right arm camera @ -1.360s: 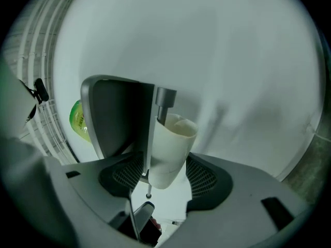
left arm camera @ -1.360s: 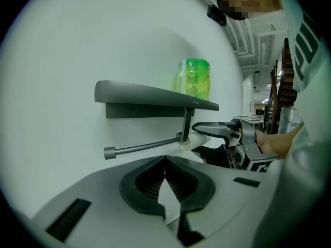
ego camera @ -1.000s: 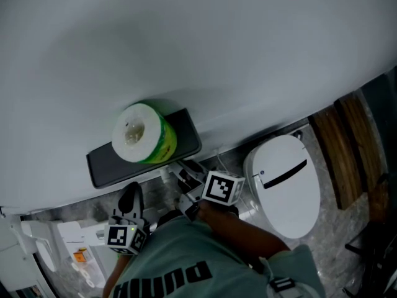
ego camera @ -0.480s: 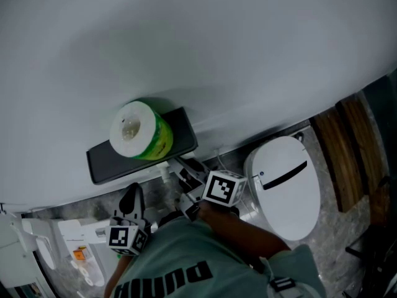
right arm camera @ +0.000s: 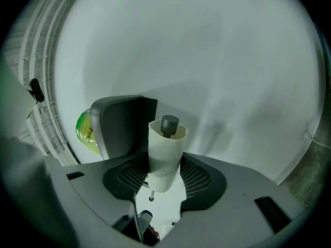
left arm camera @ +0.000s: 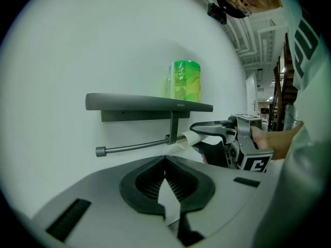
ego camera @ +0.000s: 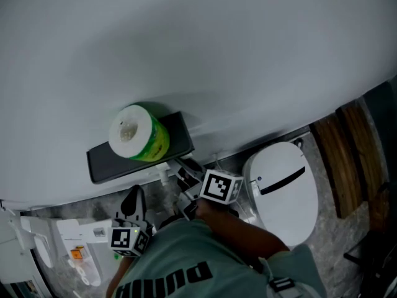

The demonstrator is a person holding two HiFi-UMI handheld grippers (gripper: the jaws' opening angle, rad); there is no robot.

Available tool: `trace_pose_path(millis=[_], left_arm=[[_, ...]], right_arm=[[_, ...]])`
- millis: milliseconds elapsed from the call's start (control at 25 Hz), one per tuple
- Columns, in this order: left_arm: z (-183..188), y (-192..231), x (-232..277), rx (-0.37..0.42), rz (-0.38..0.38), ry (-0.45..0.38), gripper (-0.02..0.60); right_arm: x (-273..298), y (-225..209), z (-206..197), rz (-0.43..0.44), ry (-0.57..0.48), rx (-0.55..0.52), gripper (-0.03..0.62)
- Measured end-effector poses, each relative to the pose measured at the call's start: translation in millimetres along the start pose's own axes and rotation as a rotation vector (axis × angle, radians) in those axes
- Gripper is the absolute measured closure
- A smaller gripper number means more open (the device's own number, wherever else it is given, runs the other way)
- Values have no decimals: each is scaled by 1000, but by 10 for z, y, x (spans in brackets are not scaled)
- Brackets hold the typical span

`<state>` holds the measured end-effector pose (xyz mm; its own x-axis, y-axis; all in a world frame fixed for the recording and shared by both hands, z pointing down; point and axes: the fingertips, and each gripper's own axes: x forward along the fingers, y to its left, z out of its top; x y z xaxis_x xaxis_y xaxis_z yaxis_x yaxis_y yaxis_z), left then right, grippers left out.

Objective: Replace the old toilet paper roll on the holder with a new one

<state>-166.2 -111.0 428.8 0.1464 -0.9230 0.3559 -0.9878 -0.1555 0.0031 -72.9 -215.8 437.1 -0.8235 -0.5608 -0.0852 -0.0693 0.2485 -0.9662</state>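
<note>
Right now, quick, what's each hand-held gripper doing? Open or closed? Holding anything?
Left hand-held gripper: closed, holding nothing.
Right hand-held gripper: closed on the empty cardboard tube, which sits on the holder's bar.

there is one green-wrapped roll (ego camera: 138, 133) and one bare cardboard tube (right arm camera: 165, 154), so two paper items in all. the wall holder has one shelf (ego camera: 105, 164) and one bar (left arm camera: 134, 147), and there is one toilet (ego camera: 282, 188). two grippers show, the left gripper (left arm camera: 165, 177) and the right gripper (right arm camera: 164, 172), and they carry two marker cubes (ego camera: 220, 187), one each.
</note>
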Motion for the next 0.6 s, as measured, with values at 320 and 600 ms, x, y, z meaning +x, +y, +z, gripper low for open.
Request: trace_pose_path(millis=[320, 600], left_arm=[[-17, -107, 56, -26, 11, 1, 578], [76, -343, 217, -18, -30, -23, 578]], right_arm=[[-110, -34, 279, -18, -40, -24, 401], [-345, -135, 486, -67, -70, -46, 401]])
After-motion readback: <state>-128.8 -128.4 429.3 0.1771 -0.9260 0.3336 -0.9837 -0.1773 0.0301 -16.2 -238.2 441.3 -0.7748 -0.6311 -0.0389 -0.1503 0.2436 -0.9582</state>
